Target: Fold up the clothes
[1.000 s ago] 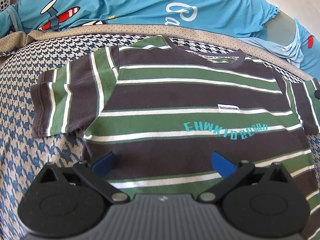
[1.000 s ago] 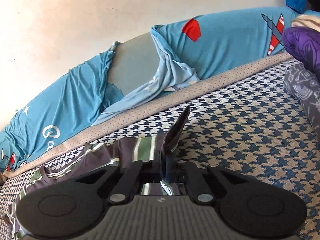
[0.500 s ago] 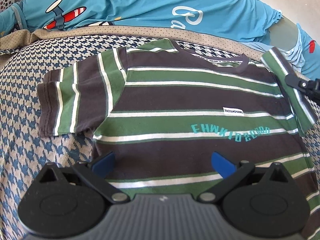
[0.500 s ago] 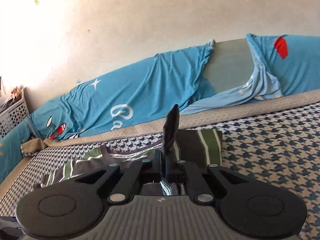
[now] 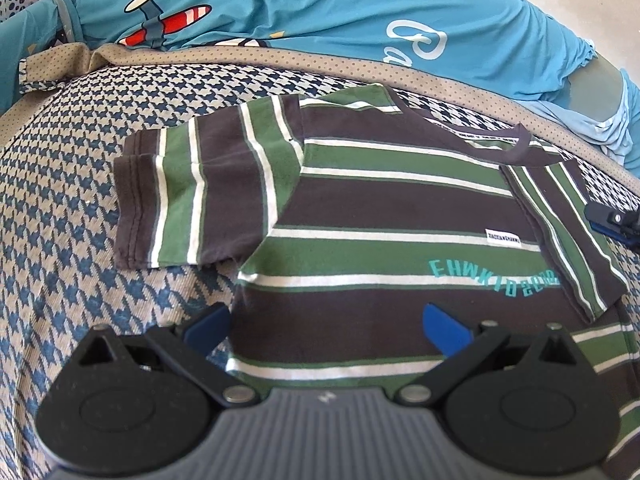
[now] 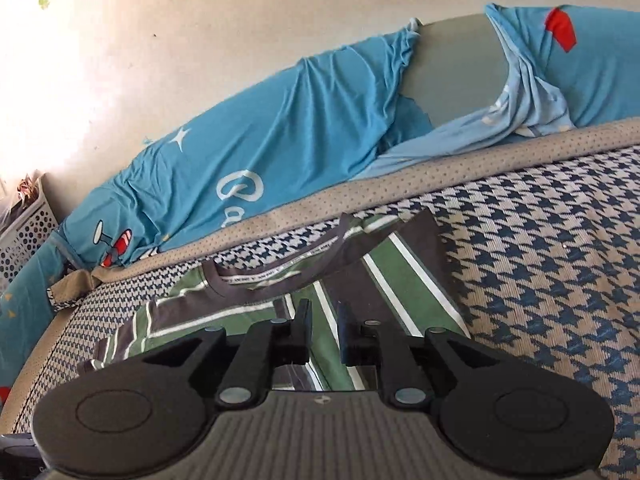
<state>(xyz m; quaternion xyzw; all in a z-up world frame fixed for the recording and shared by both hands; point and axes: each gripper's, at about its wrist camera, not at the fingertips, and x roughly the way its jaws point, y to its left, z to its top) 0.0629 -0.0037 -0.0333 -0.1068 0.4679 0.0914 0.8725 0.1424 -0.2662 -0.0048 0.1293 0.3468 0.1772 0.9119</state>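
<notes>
The shirt (image 5: 380,208), striped brown, green and white, lay front up on the houndstooth cover (image 5: 80,288), collar toward the blue bedding (image 5: 320,12). One sleeve (image 5: 560,232) lay folded inward over the chest, partly covering the printed lettering. The other sleeve (image 5: 192,196) lay spread flat on the cover, outside the body.

The left gripper (image 5: 328,320) hovered above the lower body of the shirt with its fingers wide apart and nothing between them. The right gripper (image 6: 323,332) sat over the folded sleeve with a narrow gap between its fingers; no cloth appeared to be pinched in that gap.

Handling judgement: the shirt looked like light, soft knit. It would drape and sag from any single hold, and it would probably drag on the textured cover rather than slide. Stiffer points suited a pinch best: the sleeve hem, the shoulder seam, the collar rib (image 6: 276,284) or the bottom hem. The spread sleeve offered a clear hem edge for a hold.
</notes>
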